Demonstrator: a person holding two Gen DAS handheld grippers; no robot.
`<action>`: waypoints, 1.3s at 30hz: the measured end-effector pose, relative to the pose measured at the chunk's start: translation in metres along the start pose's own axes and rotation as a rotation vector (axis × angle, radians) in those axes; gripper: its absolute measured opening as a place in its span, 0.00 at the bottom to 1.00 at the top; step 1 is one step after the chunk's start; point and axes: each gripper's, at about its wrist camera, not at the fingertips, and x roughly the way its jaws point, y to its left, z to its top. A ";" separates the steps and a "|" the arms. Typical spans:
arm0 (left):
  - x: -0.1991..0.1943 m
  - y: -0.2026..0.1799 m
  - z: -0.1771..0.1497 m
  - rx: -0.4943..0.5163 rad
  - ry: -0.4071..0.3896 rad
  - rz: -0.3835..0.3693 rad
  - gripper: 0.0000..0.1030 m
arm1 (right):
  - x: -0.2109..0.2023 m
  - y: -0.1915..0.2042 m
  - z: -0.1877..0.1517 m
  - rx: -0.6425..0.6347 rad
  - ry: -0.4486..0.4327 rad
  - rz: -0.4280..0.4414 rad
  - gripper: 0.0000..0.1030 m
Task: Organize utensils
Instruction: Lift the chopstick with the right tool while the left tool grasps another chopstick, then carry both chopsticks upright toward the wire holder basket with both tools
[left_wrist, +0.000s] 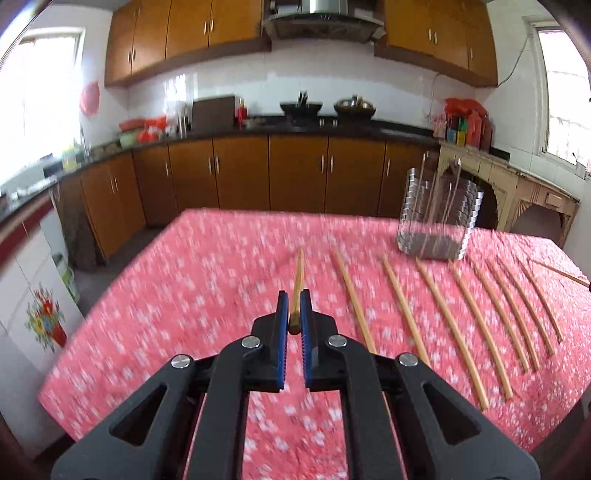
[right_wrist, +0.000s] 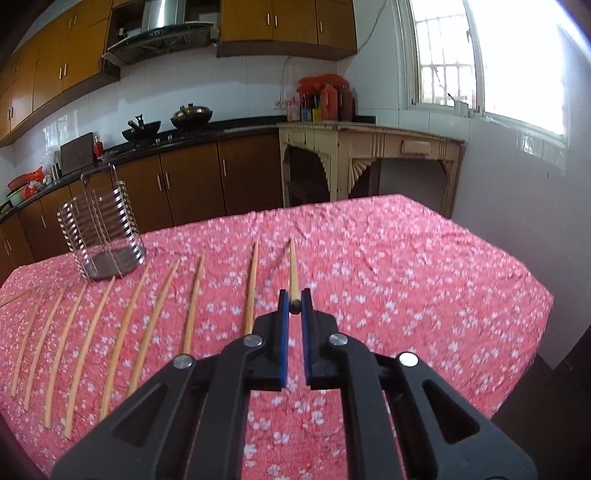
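My left gripper (left_wrist: 294, 295) is shut on the thick end of a wooden chopstick (left_wrist: 297, 280), which points away from me above the pink flowered tablecloth (left_wrist: 207, 280). My right gripper (right_wrist: 294, 295) is shut on another chopstick (right_wrist: 293, 269), lifted off the cloth the same way. Several more chopsticks (left_wrist: 443, 314) lie side by side on the cloth, right of the left gripper; the same chopsticks (right_wrist: 122, 332) lie left of the right one. A metal wire utensil holder (left_wrist: 437, 218) stands upright behind the row, and in the right wrist view the holder (right_wrist: 101, 229) stands at far left.
Beyond the table's far edge (left_wrist: 295, 212) run brown kitchen cabinets (left_wrist: 258, 170) with a dark counter, pots and a stove. A cream side table (right_wrist: 369, 155) stands at the right wall under a window. The cloth to the right of the held chopstick (right_wrist: 406, 277) is bare.
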 end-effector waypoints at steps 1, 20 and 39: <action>-0.002 0.000 0.007 0.005 -0.018 0.002 0.06 | -0.002 0.000 0.006 -0.003 -0.013 0.004 0.07; -0.009 0.000 0.095 -0.016 -0.192 -0.051 0.05 | -0.024 0.018 0.104 -0.009 -0.210 0.082 0.07; 0.006 0.029 0.051 -0.067 -0.013 -0.104 0.00 | -0.020 0.037 0.141 -0.043 -0.247 0.114 0.07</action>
